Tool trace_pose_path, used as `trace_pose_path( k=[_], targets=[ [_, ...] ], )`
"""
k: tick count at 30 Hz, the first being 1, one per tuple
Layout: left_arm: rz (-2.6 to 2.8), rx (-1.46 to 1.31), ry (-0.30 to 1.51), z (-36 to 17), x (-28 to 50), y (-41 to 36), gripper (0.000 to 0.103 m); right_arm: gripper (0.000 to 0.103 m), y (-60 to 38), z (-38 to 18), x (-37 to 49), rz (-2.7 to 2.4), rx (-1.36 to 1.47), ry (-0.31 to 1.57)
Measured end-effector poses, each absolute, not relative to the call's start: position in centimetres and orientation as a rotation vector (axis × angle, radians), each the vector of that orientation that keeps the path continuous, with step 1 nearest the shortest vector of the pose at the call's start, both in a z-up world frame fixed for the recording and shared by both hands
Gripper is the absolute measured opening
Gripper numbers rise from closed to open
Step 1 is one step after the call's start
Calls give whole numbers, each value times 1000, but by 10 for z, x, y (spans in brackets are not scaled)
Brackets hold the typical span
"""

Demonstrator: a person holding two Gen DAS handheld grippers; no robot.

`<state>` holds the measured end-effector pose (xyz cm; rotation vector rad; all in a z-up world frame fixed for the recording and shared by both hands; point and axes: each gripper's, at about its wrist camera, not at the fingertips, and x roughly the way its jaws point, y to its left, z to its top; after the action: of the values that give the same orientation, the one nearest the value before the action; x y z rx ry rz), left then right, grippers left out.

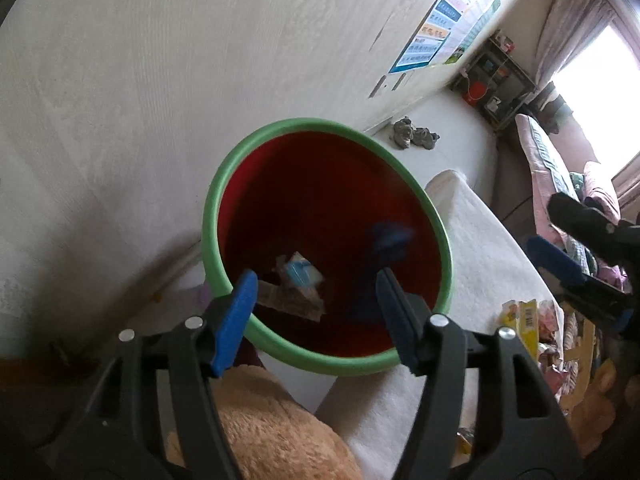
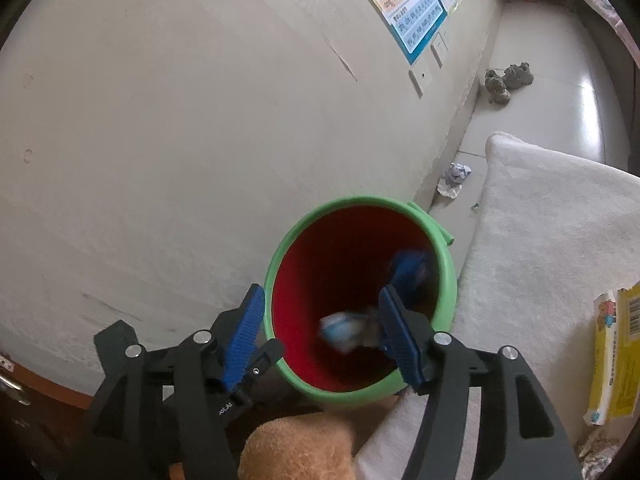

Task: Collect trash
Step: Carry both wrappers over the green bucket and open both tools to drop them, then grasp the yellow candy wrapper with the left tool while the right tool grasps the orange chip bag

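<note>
A red bin with a green rim (image 1: 212, 200) stands against the wall beside a white bed. In the left wrist view my left gripper (image 1: 316, 280) hangs open over the bin's mouth, with nothing between its blue pads. Down inside lie a crumpled wrapper (image 1: 298, 276) and a blurred blue piece (image 1: 390, 240). In the right wrist view my right gripper (image 2: 320, 300) is open over the same bin rim (image 2: 360, 200). A blurred white-and-blue scrap (image 2: 340, 330) and the blue piece (image 2: 410, 268) show inside the bin, free of the pads.
A crumpled paper ball (image 2: 456, 174) lies on the floor by the wall. Yellow packaging (image 2: 618, 356) rests on the white bed cover (image 2: 560, 220). A tan plush toy (image 2: 296, 448) sits under the grippers. Shoes (image 2: 506, 80) lie farther along the floor.
</note>
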<state>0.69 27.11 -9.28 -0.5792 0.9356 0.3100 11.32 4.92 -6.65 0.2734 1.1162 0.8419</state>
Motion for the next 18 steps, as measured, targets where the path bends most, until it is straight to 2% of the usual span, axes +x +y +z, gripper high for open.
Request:
trace_pose_path(
  k=[7, 9, 12, 18],
  targets=[
    [255, -509, 926, -78, -3, 239, 59, 59, -21, -34, 76, 832, 134, 1003],
    [219, -505, 927, -77, -5, 226, 62, 59, -53, -33, 58, 789, 98, 981],
    [151, -478, 936, -77, -9, 195, 66, 59, -101, -45, 32, 675, 66, 979],
    [-17, -417, 1019, -85, -3, 134, 66, 59, -178, -86, -1, 440, 97, 1068]
  ],
)
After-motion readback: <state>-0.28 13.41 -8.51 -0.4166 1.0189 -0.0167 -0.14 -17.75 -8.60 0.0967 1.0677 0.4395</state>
